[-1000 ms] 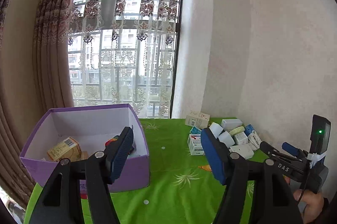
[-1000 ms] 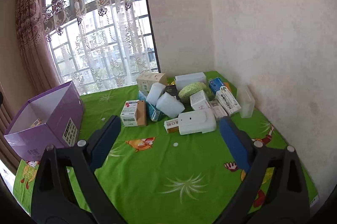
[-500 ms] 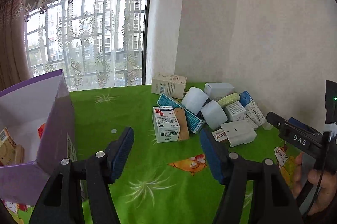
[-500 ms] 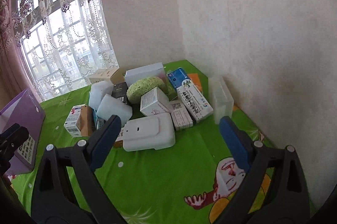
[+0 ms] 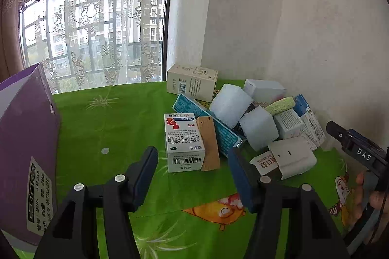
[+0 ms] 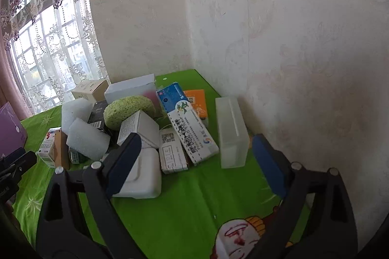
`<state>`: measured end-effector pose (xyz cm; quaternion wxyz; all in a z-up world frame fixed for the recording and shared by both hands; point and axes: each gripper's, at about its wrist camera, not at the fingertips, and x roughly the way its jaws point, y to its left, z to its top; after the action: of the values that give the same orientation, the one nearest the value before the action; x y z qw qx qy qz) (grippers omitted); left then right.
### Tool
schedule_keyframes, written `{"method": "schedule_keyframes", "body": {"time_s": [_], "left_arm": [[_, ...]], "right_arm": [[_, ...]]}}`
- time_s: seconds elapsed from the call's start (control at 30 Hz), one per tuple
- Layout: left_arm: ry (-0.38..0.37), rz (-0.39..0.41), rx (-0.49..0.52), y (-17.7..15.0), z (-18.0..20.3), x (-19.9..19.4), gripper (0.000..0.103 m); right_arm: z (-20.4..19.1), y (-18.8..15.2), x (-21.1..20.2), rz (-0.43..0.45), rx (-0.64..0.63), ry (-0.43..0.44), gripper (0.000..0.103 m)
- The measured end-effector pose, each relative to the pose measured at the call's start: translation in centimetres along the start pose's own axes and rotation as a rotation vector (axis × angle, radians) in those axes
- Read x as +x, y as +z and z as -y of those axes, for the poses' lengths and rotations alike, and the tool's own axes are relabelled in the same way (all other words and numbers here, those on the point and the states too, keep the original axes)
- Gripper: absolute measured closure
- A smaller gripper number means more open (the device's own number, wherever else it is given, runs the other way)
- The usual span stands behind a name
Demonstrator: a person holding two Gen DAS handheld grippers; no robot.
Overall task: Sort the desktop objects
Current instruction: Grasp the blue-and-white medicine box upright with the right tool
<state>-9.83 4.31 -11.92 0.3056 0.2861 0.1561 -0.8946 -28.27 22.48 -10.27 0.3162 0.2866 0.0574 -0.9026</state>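
A pile of small boxes lies on the green tablecloth in the corner. My left gripper (image 5: 193,171) is open and empty, just short of a white medicine box (image 5: 183,142) with a red mark and a thin wooden block (image 5: 207,143) beside it. My right gripper (image 6: 194,161) is open and empty, its left finger over a white plastic case (image 6: 143,176). Ahead of it lie a long white box (image 6: 192,134), a small QR-code box (image 6: 171,152) and a frosted clear box (image 6: 231,132). White foam blocks (image 5: 229,105) and a green sponge (image 6: 130,110) sit in the pile.
The purple cardboard box (image 5: 26,144) stands at the left, its side facing me. The wall (image 6: 291,40) closes the right and back of the table. A window with lace curtain (image 5: 97,27) is behind. The right gripper's body (image 5: 359,154) shows at the left wrist view's right edge.
Both grippers have swung right, away from the purple box, and moved closer to the pile. Both have stayed open and empty.
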Motion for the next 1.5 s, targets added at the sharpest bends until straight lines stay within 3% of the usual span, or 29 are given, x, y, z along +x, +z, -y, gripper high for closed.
{"method": "schedule_keyframes", "body": {"time_s": [0.2,0.57,0.73,0.97,1.17,1.23,1.3,1.4,1.5], "left_arm": [[0.014,-0.024,-0.009,0.0,0.1,1.7,0.043],[0.016,-0.085,-0.041,0.5,-0.2,3.4,0.049],[0.028,-0.109,-0.031,0.6,0.2,4.1,0.049],[0.022,-0.126,-0.043,0.6,-0.3,4.5,0.049],[0.025,-0.127,-0.040,0.5,-0.3,4.5,0.049],[0.025,-0.126,-0.041,0.5,-0.3,4.5,0.049],[0.025,-0.127,-0.041,0.5,-0.2,4.5,0.049],[0.025,-0.127,-0.042,0.5,-0.2,4.5,0.049],[0.030,-0.121,-0.050,0.5,-0.5,4.4,0.056]], "right_arm": [[-0.3,0.4,1.3,-0.031,-0.065,-0.009,0.016],[-1.8,0.9,4.2,-0.067,-0.370,-0.056,0.019],[-0.8,1.2,4.9,-0.073,-0.386,-0.056,0.019],[-2.1,0.8,4.9,-0.060,-0.463,-0.031,0.021],[-3.6,0.2,4.6,0.004,-0.585,-0.075,0.024],[-3.5,0.3,5.1,-0.016,-0.584,-0.060,0.026],[-2.9,0.7,5.7,-0.053,-0.553,-0.028,0.036],[-2.2,1.0,5.5,-0.046,-0.514,-0.032,0.036],[-2.6,0.7,5.5,-0.052,-0.537,-0.038,0.028]]}}
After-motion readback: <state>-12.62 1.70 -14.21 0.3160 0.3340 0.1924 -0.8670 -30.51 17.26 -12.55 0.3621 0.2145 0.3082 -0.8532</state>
